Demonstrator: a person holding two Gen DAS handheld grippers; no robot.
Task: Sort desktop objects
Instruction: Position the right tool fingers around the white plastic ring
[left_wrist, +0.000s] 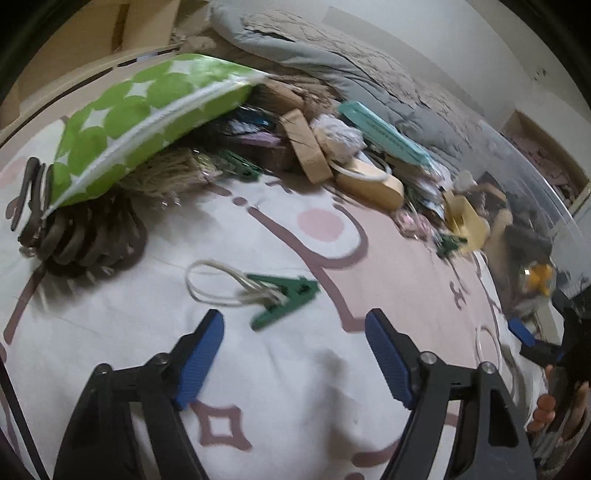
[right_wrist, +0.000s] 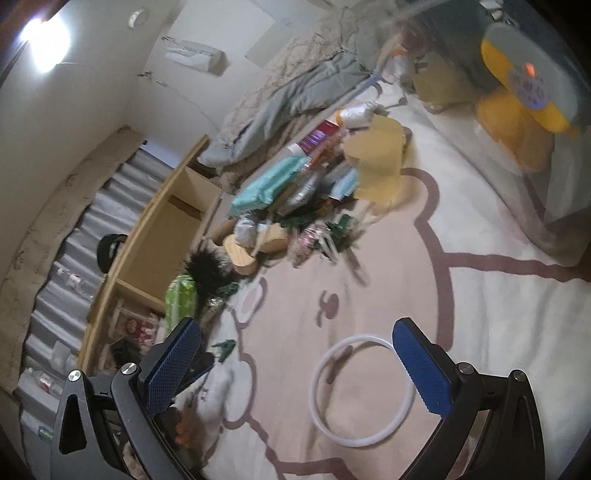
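Observation:
A green clothes peg (left_wrist: 286, 300) with a white string loop (left_wrist: 212, 282) lies on the pink and white sheet, just beyond my open, empty left gripper (left_wrist: 295, 325). A white ring (right_wrist: 360, 386) lies on the sheet between the fingers of my open, empty right gripper (right_wrist: 295, 343). The same peg (right_wrist: 223, 348) shows small beside the right gripper's left finger. A pile of mixed objects holds a green dotted pouch (left_wrist: 142, 122), wooden blocks (left_wrist: 304, 146), a teal case (left_wrist: 384, 133) and a yellow cup (right_wrist: 376, 162). The right gripper's finger (left_wrist: 521, 332) shows at the left view's right edge.
A clear storage bin (right_wrist: 524, 103) with yellow items stands at the right. A dark hair claw (left_wrist: 88, 240) lies at the left by the pouch. Grey bedding (left_wrist: 332, 70) lies behind the pile. A wooden shelf (right_wrist: 159, 236) runs along the bed's far side.

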